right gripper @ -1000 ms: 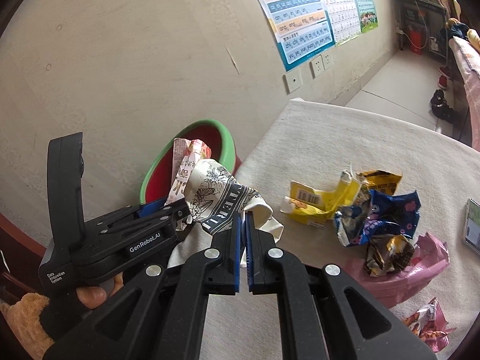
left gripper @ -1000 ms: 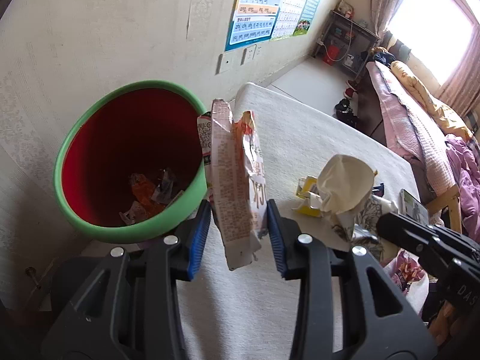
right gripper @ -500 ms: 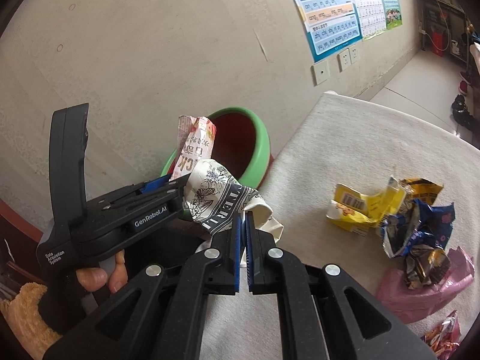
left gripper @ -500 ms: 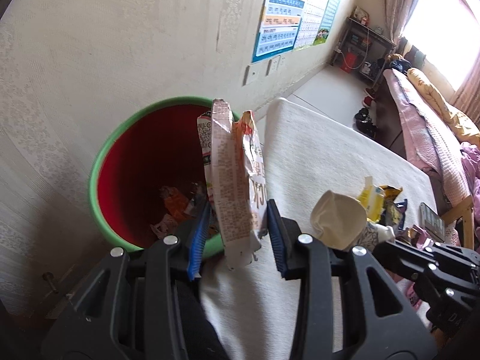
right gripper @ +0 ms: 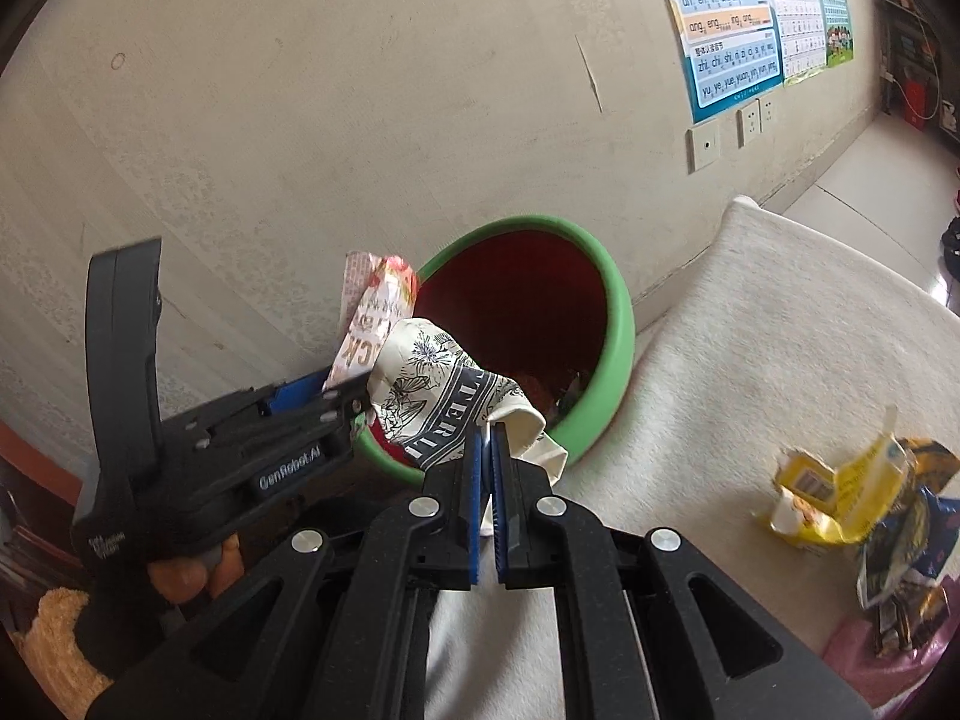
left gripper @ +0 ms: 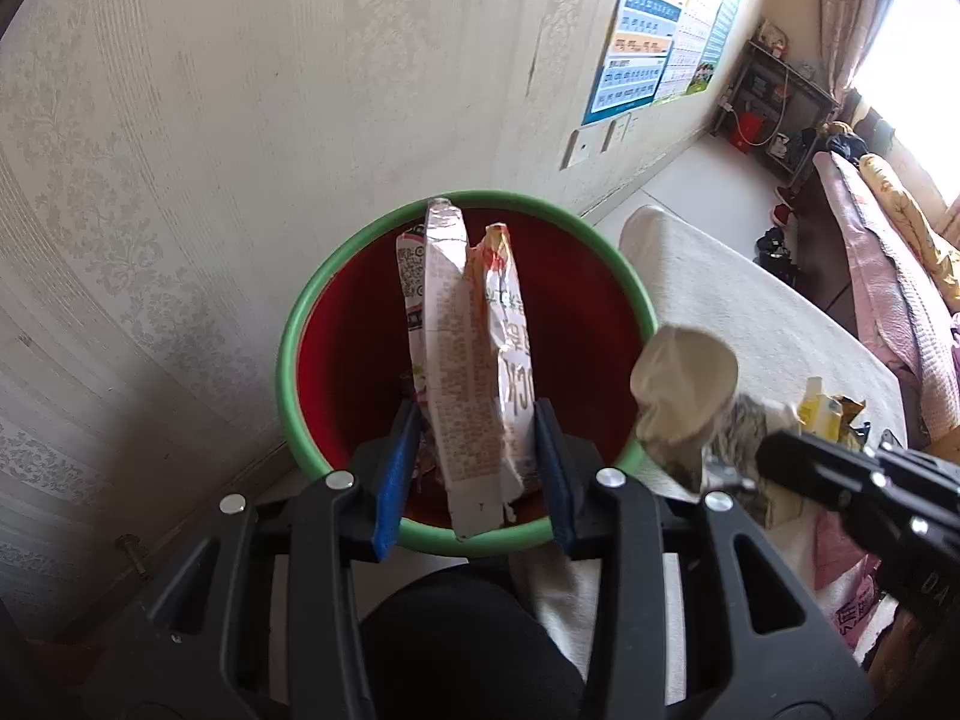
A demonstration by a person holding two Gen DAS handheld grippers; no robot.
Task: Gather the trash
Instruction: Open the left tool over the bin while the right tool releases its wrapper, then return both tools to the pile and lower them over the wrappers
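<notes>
My left gripper is shut on a tall white and orange snack wrapper and holds it upright over the mouth of the green bin with a red inside. My right gripper is shut on a crumpled white printed paper bag, just right of the left gripper and at the bin's near rim. The bag also shows in the left wrist view. Some scraps lie in the bin's bottom, mostly hidden.
The bin stands against the wall beside a table with a white cloth. A yellow wrapper, a blue wrapper and a pink bag lie on the table at the right. A bed stands far right.
Both grippers moved left from over the table toward the bin. The snack wrapper now hangs over the bin's opening, and the paper bag has reached the bin's rim.
</notes>
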